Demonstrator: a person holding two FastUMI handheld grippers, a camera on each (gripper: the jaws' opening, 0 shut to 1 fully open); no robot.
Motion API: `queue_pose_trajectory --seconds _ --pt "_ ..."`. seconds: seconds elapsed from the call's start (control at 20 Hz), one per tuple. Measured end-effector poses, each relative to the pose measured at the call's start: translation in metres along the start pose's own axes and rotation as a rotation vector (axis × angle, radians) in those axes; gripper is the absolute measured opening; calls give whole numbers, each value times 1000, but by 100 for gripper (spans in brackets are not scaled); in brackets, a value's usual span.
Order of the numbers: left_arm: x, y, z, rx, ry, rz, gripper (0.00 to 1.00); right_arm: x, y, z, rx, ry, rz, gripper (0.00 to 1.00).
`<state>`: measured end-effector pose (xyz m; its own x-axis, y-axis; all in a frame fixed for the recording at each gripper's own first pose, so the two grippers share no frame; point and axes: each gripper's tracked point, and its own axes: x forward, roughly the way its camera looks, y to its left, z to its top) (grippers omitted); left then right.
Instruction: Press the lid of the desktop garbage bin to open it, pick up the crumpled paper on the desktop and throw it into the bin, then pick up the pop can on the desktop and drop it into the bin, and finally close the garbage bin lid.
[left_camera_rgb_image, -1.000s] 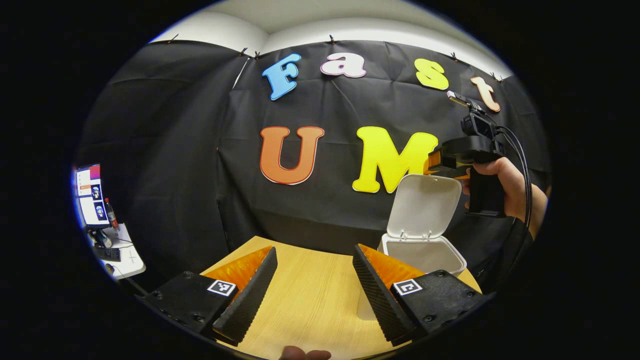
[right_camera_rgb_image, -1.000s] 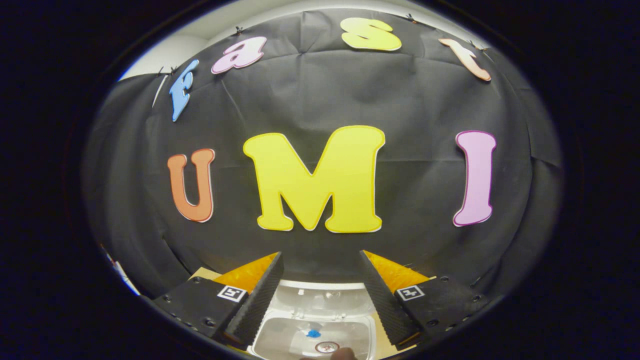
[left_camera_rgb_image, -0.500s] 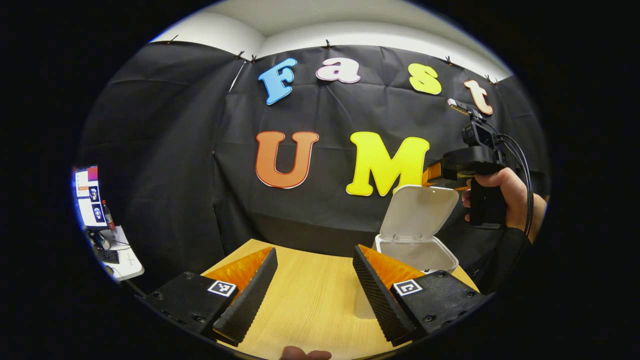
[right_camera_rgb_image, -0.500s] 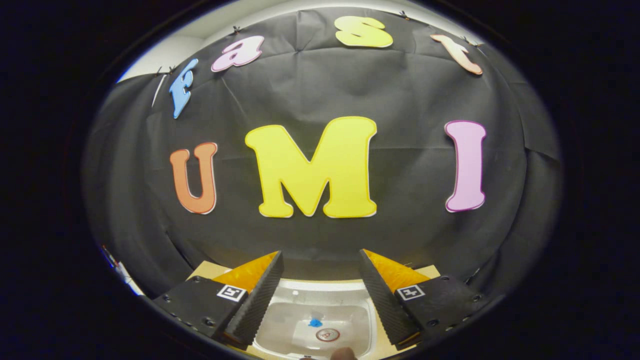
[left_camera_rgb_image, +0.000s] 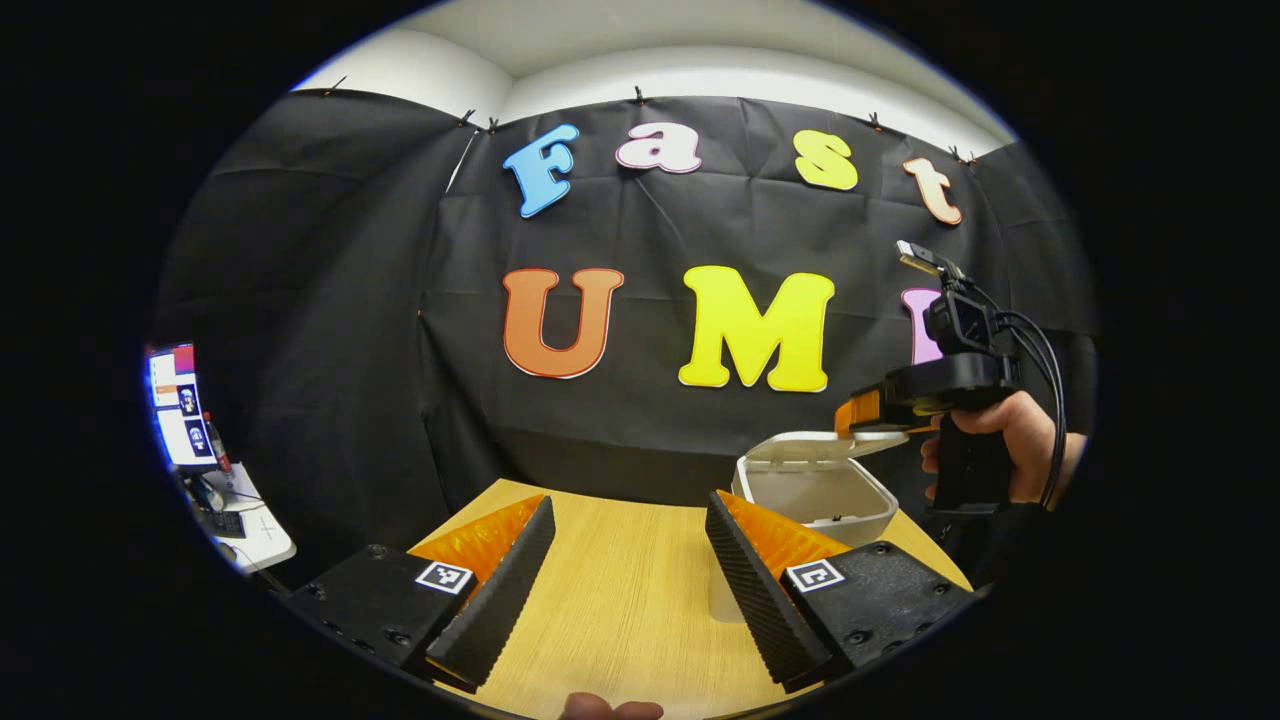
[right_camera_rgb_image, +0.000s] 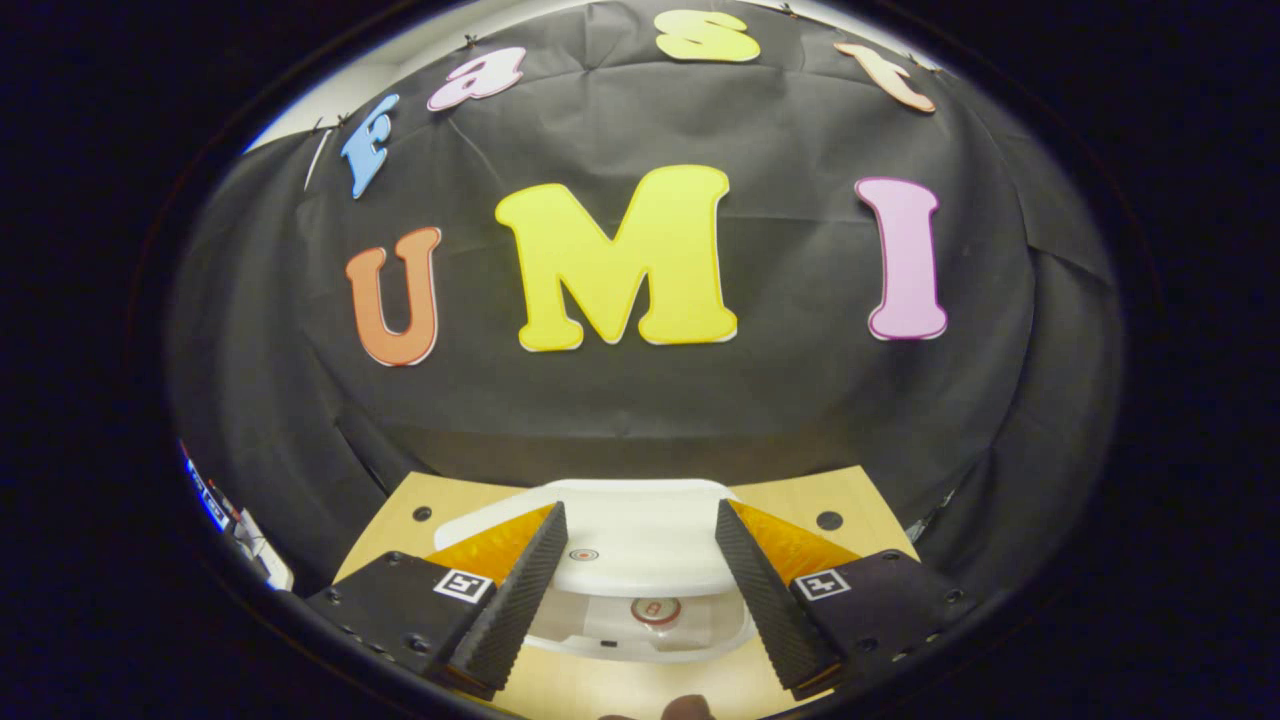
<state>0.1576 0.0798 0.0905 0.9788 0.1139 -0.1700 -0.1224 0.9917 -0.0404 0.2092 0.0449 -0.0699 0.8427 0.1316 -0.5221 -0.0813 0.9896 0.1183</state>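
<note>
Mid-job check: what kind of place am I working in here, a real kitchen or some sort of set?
Most likely a recording booth, not a kitchen: black cloth wall, a light wooden tabletop with a white plastic desktop bin, and, off to the side, a white desk with a lit monitor.

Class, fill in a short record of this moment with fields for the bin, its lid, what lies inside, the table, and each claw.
bin: white bin standing on the far right part of the table
lid: lid lowered nearly flat, a gap left at the front
inside: top of a can seen through the gap
table: light wood table
right claw: right claw open, just above the lid, held by a hand
left claw: left claw open, holding nothing, over the table
</note>
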Motion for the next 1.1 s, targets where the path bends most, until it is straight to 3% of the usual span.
queue_pose_trajectory --seconds 0.45,1.1 --pt "-4 -4 -2 5 4 -11 98 -3 -4 -63 -39 64 -14 93" --pt "-2 -15 -9 18 26 -23 98 1 -5 -91 -100 65 -40 96"
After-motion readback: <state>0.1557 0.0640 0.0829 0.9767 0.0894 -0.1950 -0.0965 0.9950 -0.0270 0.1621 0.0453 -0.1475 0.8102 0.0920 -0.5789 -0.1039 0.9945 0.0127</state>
